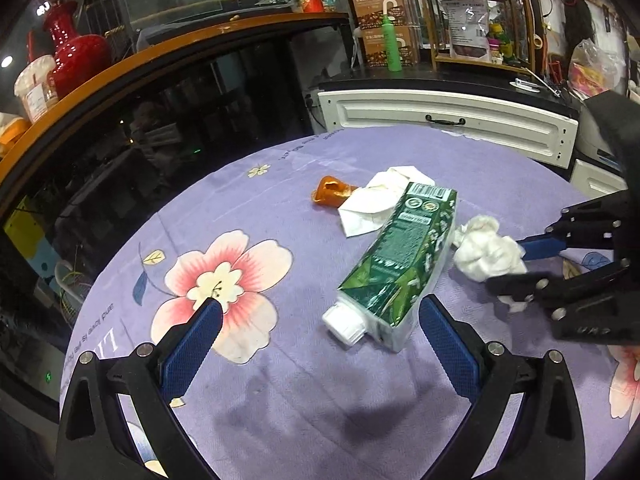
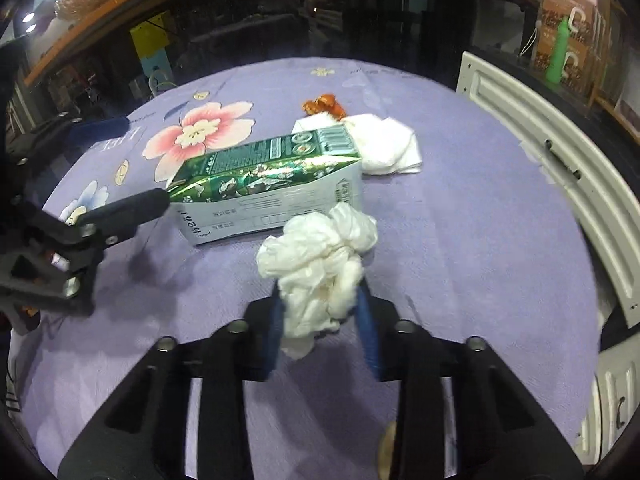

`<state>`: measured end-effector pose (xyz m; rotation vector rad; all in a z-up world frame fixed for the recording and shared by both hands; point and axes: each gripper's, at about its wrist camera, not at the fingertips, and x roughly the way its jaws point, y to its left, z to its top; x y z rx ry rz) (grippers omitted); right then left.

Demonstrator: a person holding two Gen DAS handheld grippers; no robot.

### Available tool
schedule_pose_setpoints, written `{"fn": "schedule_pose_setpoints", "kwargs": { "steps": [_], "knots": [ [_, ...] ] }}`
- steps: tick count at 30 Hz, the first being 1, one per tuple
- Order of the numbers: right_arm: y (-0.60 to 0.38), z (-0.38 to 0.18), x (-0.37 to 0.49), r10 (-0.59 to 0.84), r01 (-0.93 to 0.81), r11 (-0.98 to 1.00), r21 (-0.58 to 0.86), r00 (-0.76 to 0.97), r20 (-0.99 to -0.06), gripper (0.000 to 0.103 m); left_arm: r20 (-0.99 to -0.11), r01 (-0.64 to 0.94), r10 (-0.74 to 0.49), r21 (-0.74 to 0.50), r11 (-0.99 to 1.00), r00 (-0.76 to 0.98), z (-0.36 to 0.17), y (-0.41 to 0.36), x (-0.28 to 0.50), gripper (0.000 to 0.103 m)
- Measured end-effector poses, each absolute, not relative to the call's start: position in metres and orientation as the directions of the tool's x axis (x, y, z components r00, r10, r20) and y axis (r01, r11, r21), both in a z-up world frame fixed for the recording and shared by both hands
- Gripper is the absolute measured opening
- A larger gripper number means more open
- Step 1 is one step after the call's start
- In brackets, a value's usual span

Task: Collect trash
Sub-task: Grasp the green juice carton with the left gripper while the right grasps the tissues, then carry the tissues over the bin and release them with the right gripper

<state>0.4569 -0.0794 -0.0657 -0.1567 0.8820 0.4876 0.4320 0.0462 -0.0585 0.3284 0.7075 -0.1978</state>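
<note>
A green and white drink carton point(image 1: 394, 264) lies on its side on the purple flowered tablecloth point(image 1: 280, 380), cap end towards my left gripper point(image 1: 320, 312). That gripper is open, its jaws wide to either side of the cap end, not touching it. My right gripper point(image 2: 320, 284) is shut on a crumpled white tissue point(image 2: 320, 264), beside the carton point(image 2: 272, 184); the tissue also shows in the left wrist view point(image 1: 486, 254). A flat white napkin point(image 1: 376, 204) and an orange wrapper point(image 1: 332, 194) lie beyond the carton.
A white cabinet point(image 1: 448, 124) stands past the table's far edge. A dark glass counter point(image 1: 180, 112) curves along the left, with a red vase point(image 1: 76, 52) on top. Shelves with boxes and a green bottle point(image 1: 392, 44) stand behind.
</note>
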Motion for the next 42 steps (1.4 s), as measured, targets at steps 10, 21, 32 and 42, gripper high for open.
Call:
{"fn": "schedule_pose_setpoints", "kwargs": {
  "steps": [10, 21, 32, 42],
  "knots": [
    [-0.122, -0.045, 0.427, 0.367, -0.462, 0.883, 0.085, 0.566, -0.738, 0.031, -0.73, 0.397, -0.084, 0.267, 0.878, 0.678, -0.072, -0.006, 0.464, 0.097],
    [-0.15, -0.057, 0.421, 0.386, -0.424, 0.894, 0.148, 0.557, -0.735, 0.031, -0.753, 0.405, 0.007, 0.363, 0.839, 0.658, -0.091, -0.031, 0.474, 0.068],
    [-0.163, -0.056, 0.391, 0.406, -0.391, 0.899, 0.196, 0.577, -0.708, 0.031, -0.743, 0.339, -0.028, 0.272, 0.901, 0.669, -0.074, -0.017, 0.444, 0.052],
    [-0.179, -0.044, 0.331, 0.412, -0.38, 0.902, 0.205, 0.62, -0.667, 0.031, -0.714, 0.306, -0.117, 0.142, 0.941, 0.691, -0.055, -0.001, 0.374, 0.052]
  ]
}}
